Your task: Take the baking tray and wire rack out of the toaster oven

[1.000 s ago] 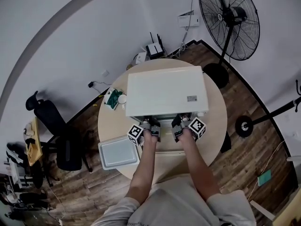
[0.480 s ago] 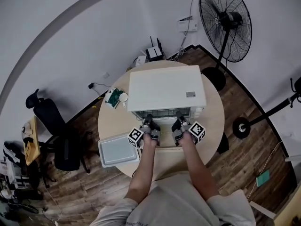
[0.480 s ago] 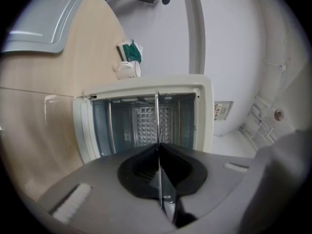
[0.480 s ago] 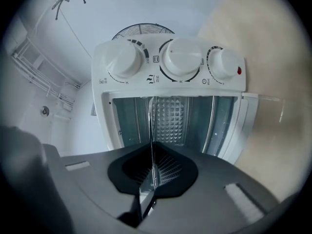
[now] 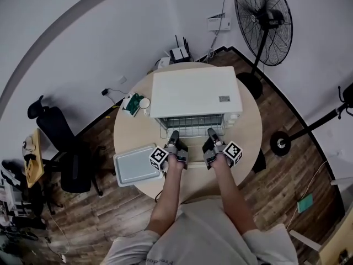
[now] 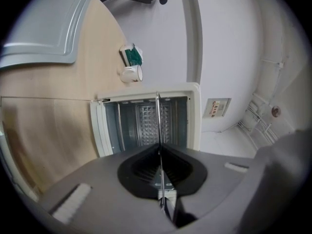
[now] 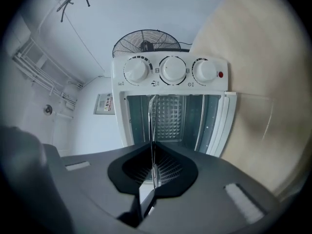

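Jaws of left gripper [image 5: 174,135] and right gripper [image 5: 211,133] both pinch the thin silver wire rack [image 5: 193,126]. Grey metal baking tray [image 5: 137,166] already sits on the round wooden tabletop [image 5: 248,139], far left. The rack has slid partway out of the white toaster oven [image 5: 194,93] in the last second and looks nearly free.

Toaster oven [image 5: 196,93] seen white, red dot [image 7: 220,74] picked out on its panel. Wire rack [image 5: 193,127] shown as silver grid. Baking tray [image 5: 137,165] read pale grey. Table [image 5: 132,134] rendered light beige wood. Floor [image 5: 287,115] laid in dark brown planks. Fan [image 5: 263,24] and chair [image 5: 55,131] noted black. Marker cubes [image 5: 159,158] patterned in black-and-white squares.
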Demonstrator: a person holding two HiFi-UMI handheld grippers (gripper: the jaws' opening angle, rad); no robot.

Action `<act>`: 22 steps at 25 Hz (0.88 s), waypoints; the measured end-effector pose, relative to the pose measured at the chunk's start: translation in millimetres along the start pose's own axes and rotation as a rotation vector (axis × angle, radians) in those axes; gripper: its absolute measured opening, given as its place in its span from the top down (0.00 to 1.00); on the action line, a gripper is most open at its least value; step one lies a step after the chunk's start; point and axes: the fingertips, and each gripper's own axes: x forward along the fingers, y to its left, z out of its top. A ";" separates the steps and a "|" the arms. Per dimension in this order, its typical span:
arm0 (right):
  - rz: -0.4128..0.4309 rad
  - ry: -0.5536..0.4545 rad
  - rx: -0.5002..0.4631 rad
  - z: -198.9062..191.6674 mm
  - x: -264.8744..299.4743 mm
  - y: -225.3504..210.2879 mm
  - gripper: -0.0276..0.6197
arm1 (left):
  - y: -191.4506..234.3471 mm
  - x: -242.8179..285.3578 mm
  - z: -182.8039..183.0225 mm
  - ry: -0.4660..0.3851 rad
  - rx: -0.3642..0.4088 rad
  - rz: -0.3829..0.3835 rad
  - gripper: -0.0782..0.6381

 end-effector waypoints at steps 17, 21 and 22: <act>0.003 0.011 -0.078 -27.6 -58.7 2.2 0.96 | -3.1 -59.8 -22.7 0.078 0.058 -0.043 0.82; -0.033 -0.002 -0.122 -30.9 -81.5 -0.8 0.96 | -1.4 -75.8 -33.8 0.118 0.091 -0.055 0.82; -0.032 -0.008 -0.139 -27.4 -86.9 -0.5 0.96 | -0.1 -76.8 -39.8 0.126 0.095 -0.056 0.82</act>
